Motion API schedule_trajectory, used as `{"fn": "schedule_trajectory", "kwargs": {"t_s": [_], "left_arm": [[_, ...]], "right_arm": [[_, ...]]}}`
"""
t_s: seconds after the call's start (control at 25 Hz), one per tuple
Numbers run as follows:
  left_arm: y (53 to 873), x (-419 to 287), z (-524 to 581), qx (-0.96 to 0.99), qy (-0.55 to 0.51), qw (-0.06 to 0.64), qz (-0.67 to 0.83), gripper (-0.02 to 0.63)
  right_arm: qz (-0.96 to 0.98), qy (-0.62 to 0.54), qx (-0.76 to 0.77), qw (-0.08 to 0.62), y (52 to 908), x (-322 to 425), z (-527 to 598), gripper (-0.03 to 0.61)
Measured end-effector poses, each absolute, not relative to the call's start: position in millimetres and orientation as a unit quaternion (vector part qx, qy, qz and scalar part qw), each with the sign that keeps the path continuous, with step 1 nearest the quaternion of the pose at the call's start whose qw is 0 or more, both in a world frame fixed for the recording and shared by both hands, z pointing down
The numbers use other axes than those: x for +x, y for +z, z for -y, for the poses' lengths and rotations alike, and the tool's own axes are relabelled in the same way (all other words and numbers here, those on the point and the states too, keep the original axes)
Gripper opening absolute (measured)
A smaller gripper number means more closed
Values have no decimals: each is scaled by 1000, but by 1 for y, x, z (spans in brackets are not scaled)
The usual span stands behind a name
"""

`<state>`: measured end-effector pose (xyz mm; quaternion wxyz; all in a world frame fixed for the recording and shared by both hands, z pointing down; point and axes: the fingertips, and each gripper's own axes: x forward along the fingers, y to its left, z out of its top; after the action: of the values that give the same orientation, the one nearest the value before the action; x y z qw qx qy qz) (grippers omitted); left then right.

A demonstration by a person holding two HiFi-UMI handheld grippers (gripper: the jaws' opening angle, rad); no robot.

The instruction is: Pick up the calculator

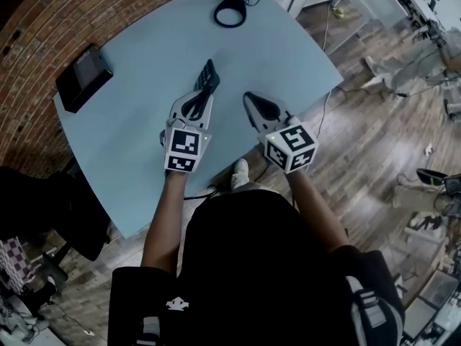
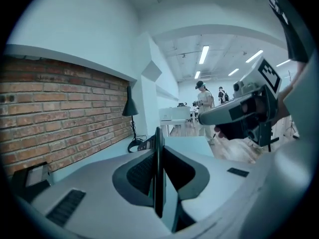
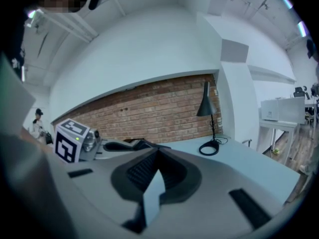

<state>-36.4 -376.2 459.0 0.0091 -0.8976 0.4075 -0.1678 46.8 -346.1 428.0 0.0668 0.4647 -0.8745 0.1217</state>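
Observation:
The black calculator (image 1: 209,74) is lifted off the pale blue table (image 1: 137,150), and my left gripper (image 1: 200,98) is shut on its near end. In the left gripper view the calculator (image 2: 158,183) shows edge-on as a thin dark slab pinched between the jaws. To its right my right gripper (image 1: 248,96) hovers over the table with its jaws shut on nothing. The right gripper view shows its fingertips (image 3: 149,166) meeting and the left gripper's marker cube (image 3: 72,139) off to the left.
A flat black box (image 1: 85,76) lies at the table's left end by the brick wall (image 1: 65,13). A lamp base with a coiled cable (image 1: 230,9) stands at the far edge. People stand in the room beyond (image 2: 203,101). A dark chair (image 1: 50,207) sits at the left.

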Motion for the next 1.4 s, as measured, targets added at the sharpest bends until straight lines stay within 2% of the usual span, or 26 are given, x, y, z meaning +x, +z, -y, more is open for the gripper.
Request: {"fn": "schedule_trajectory", "kwargs": {"t_s": [1.0, 1.4], "left_arm": [[394, -101, 278, -916, -44, -3, -398, 55], [391, -114, 262, -913, -39, 10, -405, 57]], "right_arm": [[867, 71, 491, 49, 390, -18, 277, 5], [874, 68, 479, 50, 389, -33, 269, 5]]}}
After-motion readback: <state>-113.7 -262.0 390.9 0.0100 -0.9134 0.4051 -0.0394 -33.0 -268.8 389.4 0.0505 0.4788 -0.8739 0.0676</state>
